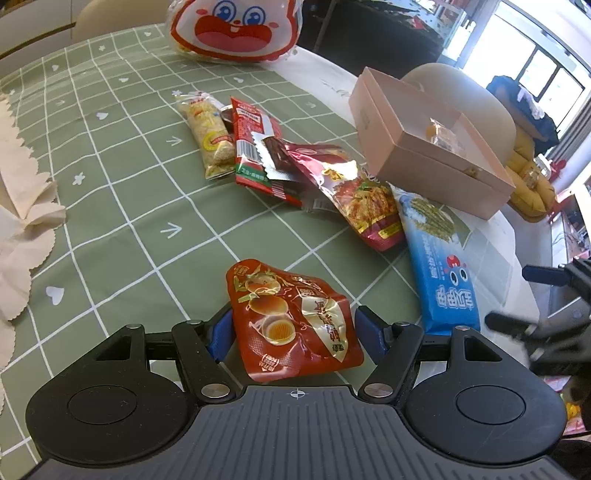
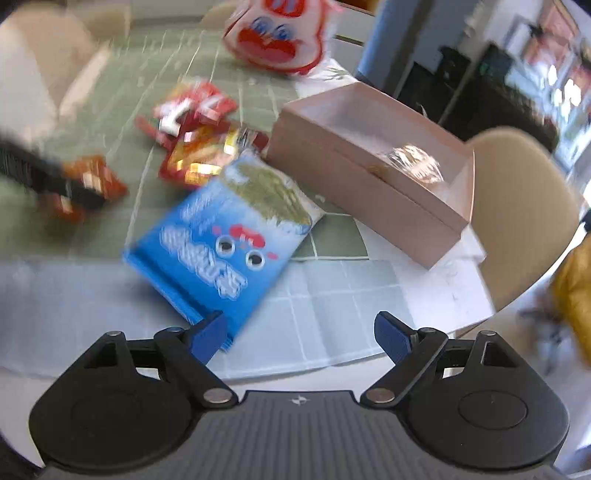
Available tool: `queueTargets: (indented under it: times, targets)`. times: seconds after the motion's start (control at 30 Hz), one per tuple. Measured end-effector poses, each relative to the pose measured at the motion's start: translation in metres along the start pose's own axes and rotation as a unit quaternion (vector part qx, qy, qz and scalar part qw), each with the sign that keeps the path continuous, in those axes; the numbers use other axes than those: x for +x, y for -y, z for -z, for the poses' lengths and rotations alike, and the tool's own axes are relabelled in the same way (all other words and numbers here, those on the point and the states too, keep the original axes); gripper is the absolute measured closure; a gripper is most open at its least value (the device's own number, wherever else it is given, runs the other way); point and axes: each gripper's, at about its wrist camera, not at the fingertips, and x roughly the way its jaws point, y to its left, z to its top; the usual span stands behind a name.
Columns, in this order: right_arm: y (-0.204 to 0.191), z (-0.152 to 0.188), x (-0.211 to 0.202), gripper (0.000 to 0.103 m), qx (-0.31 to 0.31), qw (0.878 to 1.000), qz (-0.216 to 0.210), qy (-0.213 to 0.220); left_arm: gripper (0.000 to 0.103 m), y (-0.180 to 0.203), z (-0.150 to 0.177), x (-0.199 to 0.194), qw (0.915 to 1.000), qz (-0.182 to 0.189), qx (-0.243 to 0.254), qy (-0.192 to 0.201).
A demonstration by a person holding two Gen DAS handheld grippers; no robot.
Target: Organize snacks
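- Left gripper (image 1: 293, 334) straddles a red snack pouch (image 1: 295, 321), jaws wide, pads apart from it.
- Right gripper (image 2: 301, 334) is wide, empty, near a blue packet (image 2: 225, 240).

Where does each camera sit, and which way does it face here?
Left wrist: on the left gripper, angled down at the egg snack pouch between its open jaws; the right gripper shows at the right edge.
Right wrist: on the right gripper, jaws open, angled down at the table edge, blurred; its fingers are the only body part clearly showing.
Shared: the blue snack pack, pink box, cartoon bag.
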Motion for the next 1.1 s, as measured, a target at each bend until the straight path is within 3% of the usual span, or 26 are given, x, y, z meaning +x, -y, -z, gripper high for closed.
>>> queueTargets:
  times: [0.13, 0.27, 0.33, 0.53, 0.67, 0.97, 1.1]
  targets:
    - [0.018, -0.020, 0.005, 0.015, 0.120, 0.991, -0.056, 0.007, 0.029, 0.000, 0.000, 0.000, 1.0000, -0.002, 0.004, 0.000]
    - [0.027, -0.040, 0.039, 0.015, 0.256, 0.961, -0.099, -0.026, 0.029, 0.000, 0.000, 0.000, 1.0000, -0.001, 0.003, -0.001]
    - [0.022, -0.046, 0.053, 0.015, 0.279, 0.952, -0.116, -0.050, 0.029, 0.000, 0.000, 0.000, 1.0000, -0.001, 0.004, -0.001]
    - [-0.005, -0.062, 0.068, 0.013, 0.211, 0.973, -0.065, -0.069, 0.029, -0.001, 0.000, 0.000, 1.0000, 0.002, 0.001, 0.001]
    - [-0.013, -0.061, 0.069, 0.014, 0.169, 0.982, -0.054, -0.069, 0.029, -0.002, 0.000, 0.000, 1.0000, 0.004, 0.000, 0.000]
    - [-0.002, -0.050, 0.042, 0.027, 0.148, 0.985, -0.078, -0.043, 0.030, 0.000, 0.001, -0.001, 0.9999, -0.006, -0.009, 0.005]
    - [0.009, -0.049, 0.019, 0.028, 0.157, 0.983, -0.099, -0.018, 0.032, 0.000, 0.000, -0.007, 0.9989, 0.021, -0.041, 0.002]
